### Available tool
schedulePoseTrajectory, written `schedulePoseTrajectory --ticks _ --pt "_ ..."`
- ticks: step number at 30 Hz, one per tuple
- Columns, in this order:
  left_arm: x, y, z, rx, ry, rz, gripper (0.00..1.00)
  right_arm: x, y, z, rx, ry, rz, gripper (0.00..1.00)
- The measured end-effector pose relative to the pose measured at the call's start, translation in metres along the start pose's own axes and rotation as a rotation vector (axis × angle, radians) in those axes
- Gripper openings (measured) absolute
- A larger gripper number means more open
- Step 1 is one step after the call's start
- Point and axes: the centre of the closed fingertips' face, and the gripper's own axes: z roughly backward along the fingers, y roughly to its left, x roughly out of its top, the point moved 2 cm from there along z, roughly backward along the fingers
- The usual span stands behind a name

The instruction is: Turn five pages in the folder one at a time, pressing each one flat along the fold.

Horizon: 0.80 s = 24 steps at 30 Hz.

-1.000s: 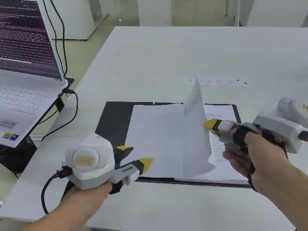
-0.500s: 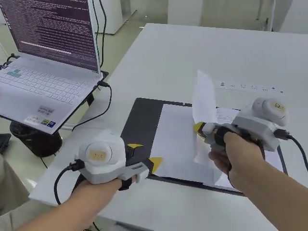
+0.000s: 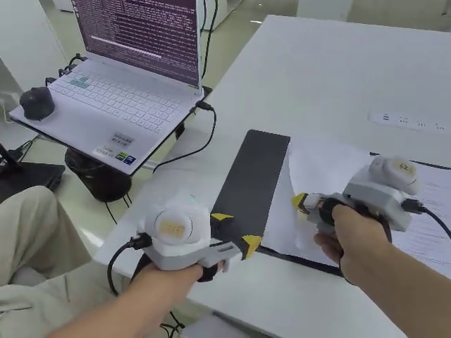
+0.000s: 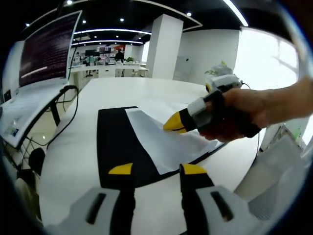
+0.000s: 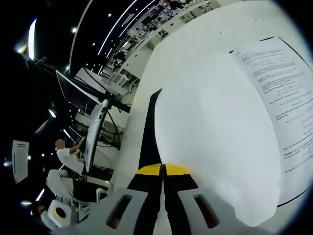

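The black folder (image 3: 254,176) lies open on the white table, its left cover bare. A white page (image 3: 317,176) has come over the fold and lies low across the left side. My right gripper (image 3: 301,203) is shut on that page's edge; in the right gripper view the yellow tips (image 5: 162,170) meet at the edge of the page (image 5: 215,122). A printed page (image 5: 283,93) lies flat on the right. My left gripper (image 3: 236,231) hovers open at the folder's near left corner, with nothing between its tips (image 4: 157,169). The right gripper (image 4: 175,122) rests on the page (image 4: 161,142).
An open laptop (image 3: 134,63) stands on a raised stand at the left, a mouse (image 3: 36,102) beside it. Its cable (image 3: 190,151) runs onto the table near the folder. A power strip (image 3: 405,121) lies at the back. The person's leg (image 3: 28,239) is at the lower left.
The page, upright over the fold a second ago, has swung left and down with the right gripper holding it. The head camera has turned left; the left gripper has stayed open at the folder's corner.
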Motion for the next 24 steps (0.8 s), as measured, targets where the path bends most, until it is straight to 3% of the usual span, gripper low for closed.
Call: schedulePoseTrajectory --ticks 7,15,19,21,24 --pt "-0.006 0.001 0.007 0.002 0.003 0.014 0.35 -0.009 -0.009 -0.023 -0.019 0.032 -0.04 0.0" --pt "-0.011 0.002 0.013 0.006 0.01 0.01 0.34 -0.017 -0.013 -0.038 -0.029 0.045 -0.032 0.0" --pt "-0.011 0.002 0.014 0.007 0.015 0.005 0.34 -0.017 -0.011 -0.038 -0.003 0.042 -0.032 0.05" --pt "-0.012 0.003 0.011 0.006 0.021 -0.002 0.34 -0.022 -0.006 -0.037 0.029 0.07 -0.017 0.07" --pt "-0.01 0.001 0.005 -0.005 0.027 -0.013 0.34 -0.024 0.004 -0.031 0.088 0.049 -0.029 0.12"
